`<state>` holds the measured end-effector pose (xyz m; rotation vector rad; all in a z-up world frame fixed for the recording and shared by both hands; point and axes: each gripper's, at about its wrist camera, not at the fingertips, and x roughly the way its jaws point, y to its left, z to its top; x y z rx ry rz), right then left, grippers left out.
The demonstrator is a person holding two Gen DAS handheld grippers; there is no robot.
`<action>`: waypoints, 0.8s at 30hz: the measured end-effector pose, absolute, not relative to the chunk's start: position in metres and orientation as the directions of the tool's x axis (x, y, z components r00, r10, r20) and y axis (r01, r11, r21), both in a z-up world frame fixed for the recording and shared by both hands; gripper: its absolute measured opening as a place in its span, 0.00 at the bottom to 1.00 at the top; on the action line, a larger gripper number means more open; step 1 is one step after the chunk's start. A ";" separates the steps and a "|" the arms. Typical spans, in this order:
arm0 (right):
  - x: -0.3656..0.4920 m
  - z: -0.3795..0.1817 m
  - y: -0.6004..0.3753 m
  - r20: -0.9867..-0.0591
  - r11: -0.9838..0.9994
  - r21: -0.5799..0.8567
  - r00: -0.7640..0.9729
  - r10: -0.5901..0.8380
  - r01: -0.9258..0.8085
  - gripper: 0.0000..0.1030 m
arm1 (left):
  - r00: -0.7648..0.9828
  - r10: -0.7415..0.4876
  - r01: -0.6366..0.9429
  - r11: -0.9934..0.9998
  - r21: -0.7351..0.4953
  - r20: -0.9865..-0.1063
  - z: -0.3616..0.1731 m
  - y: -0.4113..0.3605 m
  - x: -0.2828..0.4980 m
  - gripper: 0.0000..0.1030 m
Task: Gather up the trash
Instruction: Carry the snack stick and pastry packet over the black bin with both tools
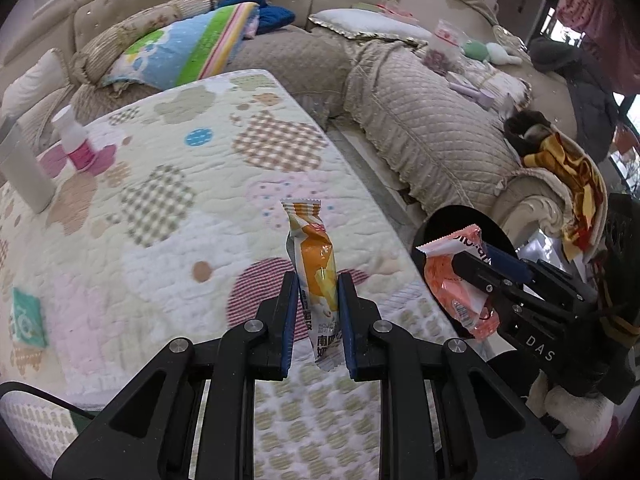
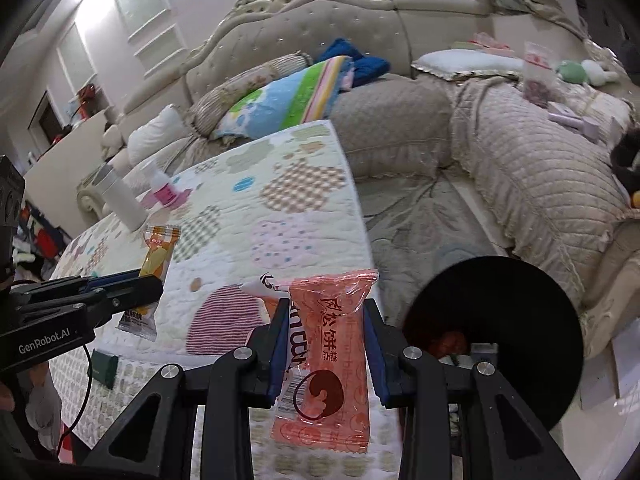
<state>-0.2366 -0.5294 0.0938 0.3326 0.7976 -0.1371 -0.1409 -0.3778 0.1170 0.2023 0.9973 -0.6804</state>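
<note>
My left gripper (image 1: 318,280) is shut on an orange and yellow snack wrapper (image 1: 314,256), held upright above the quilted table cover (image 1: 160,208). My right gripper (image 2: 327,304) is shut on a pink-orange snack wrapper (image 2: 326,360), with a white wrapper (image 2: 260,284) pinched behind it. A black round trash bin (image 2: 520,312) stands on the floor just right of the table, with something reddish inside. In the left wrist view the right gripper (image 1: 476,258) hangs with the pink wrapper (image 1: 452,288) over the bin (image 1: 452,216). The left gripper (image 2: 150,276) shows at the left of the right wrist view.
On the table's far left stand a white cylinder (image 1: 24,168) and a small pink-labelled bottle (image 1: 76,140). A green packet (image 1: 26,316) lies near the front left edge. A beige quilted sofa (image 1: 420,128) with cushions and clutter wraps around behind the table and bin.
</note>
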 end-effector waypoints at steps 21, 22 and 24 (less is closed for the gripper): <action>-0.273 0.078 -0.609 -0.749 0.875 0.250 0.655 -0.095 0.414 0.32 | 0.214 -0.522 0.705 0.667 -0.239 -0.825 0.100 -0.461 -0.156 0.17; -0.274 0.076 -0.612 -0.752 0.872 0.251 0.652 -0.098 0.420 0.32 | 0.208 -0.524 0.706 0.665 -0.243 -0.826 0.099 -0.464 -0.156 0.17; -0.276 0.073 -0.619 -0.757 0.867 0.252 0.645 -0.101 0.431 0.32 | 0.192 -0.527 0.709 0.658 -0.255 -0.828 0.094 -0.472 -0.157 0.17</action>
